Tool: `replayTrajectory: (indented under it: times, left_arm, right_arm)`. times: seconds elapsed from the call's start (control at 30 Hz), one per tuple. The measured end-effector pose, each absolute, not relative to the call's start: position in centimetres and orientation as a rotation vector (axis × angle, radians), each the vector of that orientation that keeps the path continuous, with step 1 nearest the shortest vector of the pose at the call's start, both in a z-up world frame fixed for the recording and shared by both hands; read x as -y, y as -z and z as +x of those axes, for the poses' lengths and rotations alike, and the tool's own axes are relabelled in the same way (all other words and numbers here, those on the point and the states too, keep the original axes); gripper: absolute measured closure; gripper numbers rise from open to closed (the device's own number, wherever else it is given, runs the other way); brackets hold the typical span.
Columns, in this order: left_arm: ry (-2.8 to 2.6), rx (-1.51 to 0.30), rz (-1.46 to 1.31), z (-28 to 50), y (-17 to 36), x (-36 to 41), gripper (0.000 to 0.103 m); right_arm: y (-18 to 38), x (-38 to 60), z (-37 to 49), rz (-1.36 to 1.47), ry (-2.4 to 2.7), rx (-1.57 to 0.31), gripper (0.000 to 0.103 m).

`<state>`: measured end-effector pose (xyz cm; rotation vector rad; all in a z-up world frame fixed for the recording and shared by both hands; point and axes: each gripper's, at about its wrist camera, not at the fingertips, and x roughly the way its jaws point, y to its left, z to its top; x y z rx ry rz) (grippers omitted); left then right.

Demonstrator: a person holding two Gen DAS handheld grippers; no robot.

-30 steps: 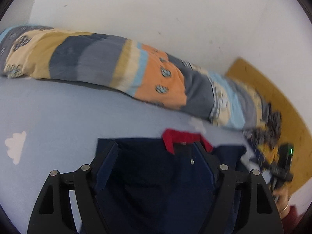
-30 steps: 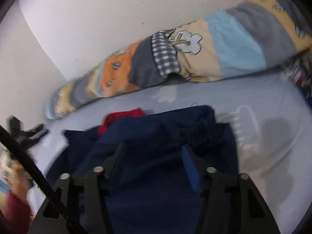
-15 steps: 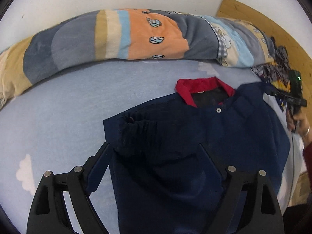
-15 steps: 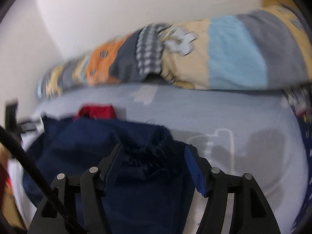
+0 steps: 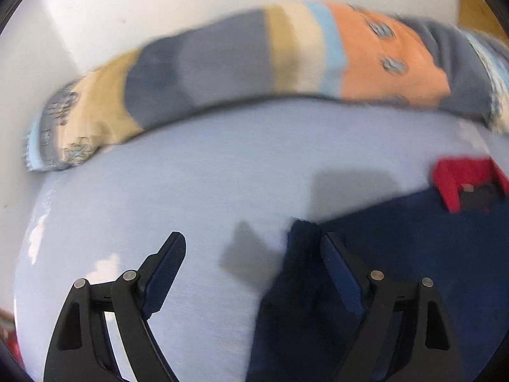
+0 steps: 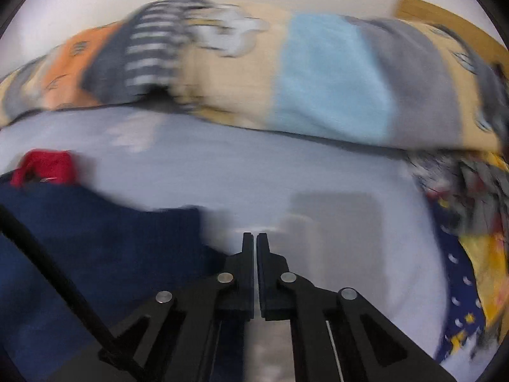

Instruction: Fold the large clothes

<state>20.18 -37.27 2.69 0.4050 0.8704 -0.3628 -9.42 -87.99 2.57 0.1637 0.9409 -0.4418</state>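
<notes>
From the left wrist view the left hand-held gripper [image 5: 251, 248] is spread wide with nothing in it, one finger hanging over the edge of the navy shirt [image 5: 397, 254] that lies flat on the bed [image 5: 191, 191], so closing now could bunch up just a thin bit of sleeve and drag the fold crooked, though the rolled-up quilt [image 5: 254, 63] along the wall sits well clear. From the right wrist view the right hand-held gripper [image 6: 255, 238] is clenched on nothing just beside the shirt's edge, and it's all motion blur, so a fast reach could miss the cloth; the pile of clothes [image 6: 470, 191] at the far right is the only real clutter near that side
</notes>
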Motion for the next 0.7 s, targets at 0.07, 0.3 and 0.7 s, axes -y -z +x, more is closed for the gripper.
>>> replayTrajectory:
  times: [0.07,0.3,0.7]
  left_arm:
    - [0.467,-0.897,0.31,20.1,-3.6,35.7,0.016]
    - [0.689,-0.789,0.213,13.4,-7.6,31.8,0.016]
    - [0.474,-0.875,0.456,10.8,0.8,32.2,0.014]
  right_arm:
    - [-2.8,90.3,-11.4,0.266,0.529,-0.915,0.1]
    - [-7.7,81.3,-14.8,0.193,0.137,-0.747,0.084]
    - [-1.4,71.7,-10.2,-0.016,0.046,-1.001,0.081]
